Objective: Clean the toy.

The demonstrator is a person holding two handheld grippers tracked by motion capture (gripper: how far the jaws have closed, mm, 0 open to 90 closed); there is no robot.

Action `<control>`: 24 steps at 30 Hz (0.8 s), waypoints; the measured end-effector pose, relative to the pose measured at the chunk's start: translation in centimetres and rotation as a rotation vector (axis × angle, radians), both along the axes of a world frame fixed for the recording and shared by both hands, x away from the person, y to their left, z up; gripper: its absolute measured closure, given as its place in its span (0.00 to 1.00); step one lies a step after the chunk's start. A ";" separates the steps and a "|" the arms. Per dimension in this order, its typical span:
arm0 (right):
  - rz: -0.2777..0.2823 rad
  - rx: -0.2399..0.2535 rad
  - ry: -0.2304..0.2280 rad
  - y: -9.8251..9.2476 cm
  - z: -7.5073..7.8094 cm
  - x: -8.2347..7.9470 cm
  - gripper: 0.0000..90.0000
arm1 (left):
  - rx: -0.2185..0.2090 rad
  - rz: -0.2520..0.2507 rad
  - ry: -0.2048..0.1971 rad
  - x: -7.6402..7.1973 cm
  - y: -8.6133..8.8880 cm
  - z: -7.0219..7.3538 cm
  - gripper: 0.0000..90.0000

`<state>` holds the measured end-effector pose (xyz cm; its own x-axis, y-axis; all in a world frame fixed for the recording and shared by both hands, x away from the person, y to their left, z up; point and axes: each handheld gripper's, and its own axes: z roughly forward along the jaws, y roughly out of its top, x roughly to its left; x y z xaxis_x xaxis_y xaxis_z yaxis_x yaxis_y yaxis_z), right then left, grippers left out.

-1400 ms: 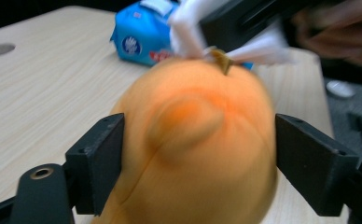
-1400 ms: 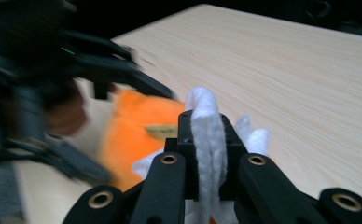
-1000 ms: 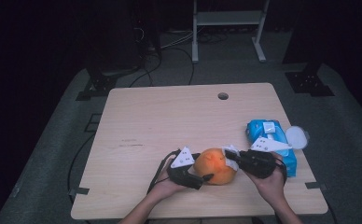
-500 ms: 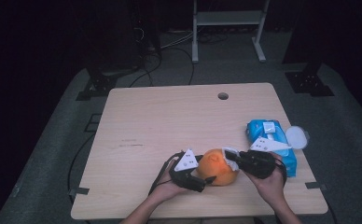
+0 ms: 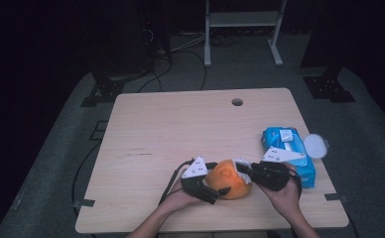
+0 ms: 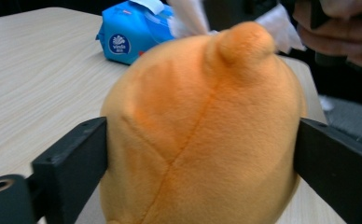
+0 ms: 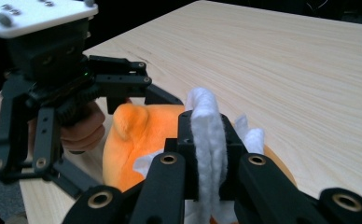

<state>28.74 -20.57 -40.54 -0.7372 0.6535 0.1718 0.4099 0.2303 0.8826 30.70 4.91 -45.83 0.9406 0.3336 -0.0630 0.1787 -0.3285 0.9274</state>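
Orange plush toy (image 5: 227,178) sits near the front edge of the wooden table (image 5: 180,129), between both grippers. Left gripper (image 6: 200,158): jaws have just been opening, now spread wide, one on each flank of the toy, touching or nearly so; a firm squeeze can't be told. Right gripper (image 7: 209,154) clamped tight on a folded white wipe (image 7: 207,135), pressed at the toy's top. Judgement: wiping step. Steady the toy with the left, draw the wipe in short strokes, keep pressure light so the toy doesn't roll. Blue wipe pack (image 5: 287,151) lies just right.
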 end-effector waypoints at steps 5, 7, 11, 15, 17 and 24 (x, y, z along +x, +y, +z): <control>-0.011 0.029 -0.018 -0.2 0.4 -0.1 0.92 | 0.048 0.015 0.011 -0.8 0.2 2.9 0.30; -0.015 0.045 -0.020 -0.3 0.5 0.0 0.93 | 0.058 0.007 -0.008 -1.2 0.4 4.2 0.31; 0.015 0.035 0.020 0.4 -0.3 0.3 0.93 | 0.154 0.032 -0.024 -1.5 0.3 4.4 0.30; 0.007 0.041 -0.020 0.3 0.7 -0.1 0.93 | 0.119 0.066 0.000 -1.2 0.5 4.5 0.31; 0.024 0.079 -0.049 0.2 1.7 -0.7 0.93 | 0.116 0.071 -0.001 -1.4 0.2 4.5 0.31; 0.077 0.076 -0.091 1.7 2.5 -2.1 0.93 | 0.096 0.092 0.009 -1.4 0.0 4.0 0.26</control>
<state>26.67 -18.83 -38.03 -0.7993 0.5823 0.1487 0.3109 0.1889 0.9315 29.28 4.88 -41.87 0.9052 0.4234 -0.0349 0.2204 -0.3978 0.8906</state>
